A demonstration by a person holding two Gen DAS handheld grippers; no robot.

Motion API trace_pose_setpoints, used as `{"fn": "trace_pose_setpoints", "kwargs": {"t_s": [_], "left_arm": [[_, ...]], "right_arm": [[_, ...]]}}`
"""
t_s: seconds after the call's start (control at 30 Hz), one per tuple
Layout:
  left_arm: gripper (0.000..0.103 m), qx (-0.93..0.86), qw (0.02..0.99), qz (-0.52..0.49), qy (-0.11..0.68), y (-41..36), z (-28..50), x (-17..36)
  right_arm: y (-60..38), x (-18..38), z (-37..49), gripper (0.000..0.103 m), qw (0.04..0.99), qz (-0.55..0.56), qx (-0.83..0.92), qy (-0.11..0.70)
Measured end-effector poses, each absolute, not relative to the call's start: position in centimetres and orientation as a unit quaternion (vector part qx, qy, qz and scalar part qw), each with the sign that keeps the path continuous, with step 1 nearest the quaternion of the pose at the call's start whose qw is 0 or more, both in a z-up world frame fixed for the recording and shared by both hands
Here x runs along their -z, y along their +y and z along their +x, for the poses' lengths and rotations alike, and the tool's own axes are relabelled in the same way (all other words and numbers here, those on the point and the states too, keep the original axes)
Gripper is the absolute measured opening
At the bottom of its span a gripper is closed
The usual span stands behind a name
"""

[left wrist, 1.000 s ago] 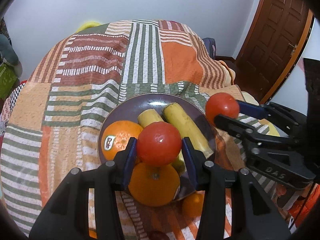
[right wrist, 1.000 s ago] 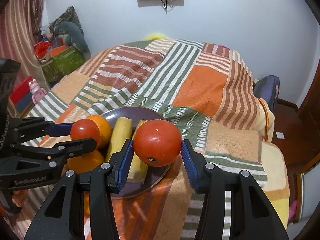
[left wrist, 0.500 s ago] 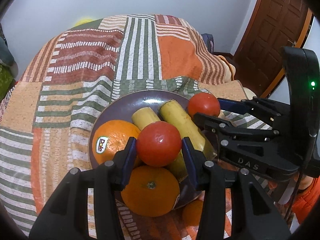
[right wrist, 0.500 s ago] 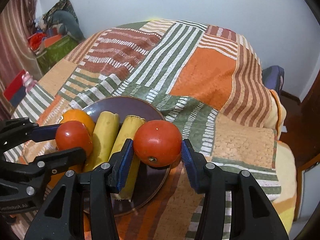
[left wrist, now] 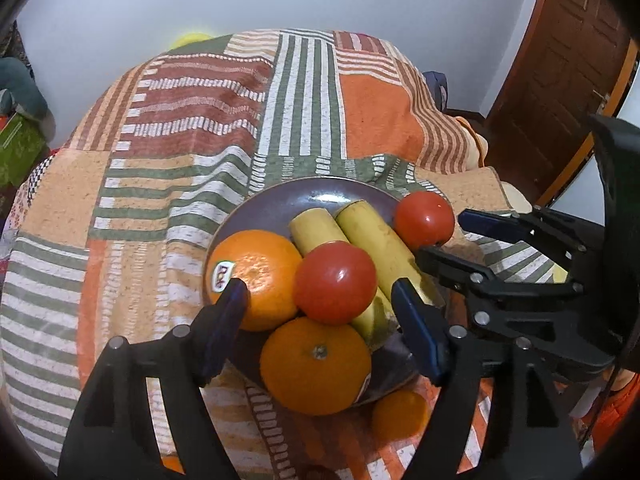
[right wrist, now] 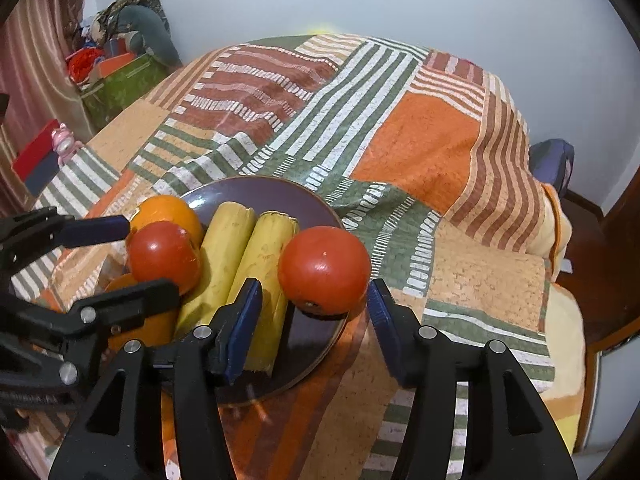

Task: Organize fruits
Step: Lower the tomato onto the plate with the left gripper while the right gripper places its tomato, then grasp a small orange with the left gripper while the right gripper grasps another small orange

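A dark purple plate (left wrist: 304,196) on the bed holds two oranges (left wrist: 256,276) (left wrist: 316,364), two bananas (left wrist: 380,240) and two tomatoes. One tomato (left wrist: 336,282) rests on the oranges and a banana. My left gripper (left wrist: 320,296) is around it with jaws opening, and both pads stand clear of it. The other tomato (right wrist: 324,270) sits at the plate's right rim (right wrist: 320,344) beside the bananas (right wrist: 260,264). My right gripper (right wrist: 314,296) has it between its opening jaws, with a gap at the left pad. The right wrist view shows the left gripper (right wrist: 136,256) around its tomato (right wrist: 164,256).
The plate lies on a patchwork striped bedspread (left wrist: 180,152). A small orange (left wrist: 400,412) sits on the cloth just in front of the plate. A wooden door (left wrist: 560,60) is at the right, and a green box of clutter (right wrist: 120,80) is beside the bed's left.
The left jaws have spread wide and let go of their tomato, which now rests on the pile. The right jaws have parted slightly around their tomato, now down at the plate's rim.
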State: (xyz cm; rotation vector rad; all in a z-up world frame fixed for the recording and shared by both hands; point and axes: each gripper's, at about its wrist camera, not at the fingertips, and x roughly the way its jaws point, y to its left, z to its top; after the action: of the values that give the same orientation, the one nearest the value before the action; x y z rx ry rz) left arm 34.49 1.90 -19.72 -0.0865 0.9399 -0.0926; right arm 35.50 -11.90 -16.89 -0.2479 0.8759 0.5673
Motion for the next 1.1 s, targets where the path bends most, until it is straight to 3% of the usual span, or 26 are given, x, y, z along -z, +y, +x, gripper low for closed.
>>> {"fn": "trace_pose_setpoints", "kwargs": {"t_s": [0.2,0.73,1.03,1.1], "left_arm": [[0.074,0.029,0.899,-0.036,0.435,2.8,32.8,17.5],[0.074,0.003,0.91,-0.012,0.414,6.9,24.6,13.5],[0.074,-0.006,0.9,-0.016,0.437,10.2,21.4,15.4],[0.07,-0.004,0.896,-0.016,0.443,10.5,21.1,16.2]], "right_arm": [[-11.9,15.3,33.3,0.06,0.868,-0.119,-0.276,0.396],[-12.5,11.8,26.8,0.06,0.881,-0.098,-0.284,0.366],[-11.9,12.7,24.1,0.061,0.876,-0.08,-0.291,0.378],[-11.7,13.3,23.9,0.061,0.872,-0.083,-0.289,0.386]]}}
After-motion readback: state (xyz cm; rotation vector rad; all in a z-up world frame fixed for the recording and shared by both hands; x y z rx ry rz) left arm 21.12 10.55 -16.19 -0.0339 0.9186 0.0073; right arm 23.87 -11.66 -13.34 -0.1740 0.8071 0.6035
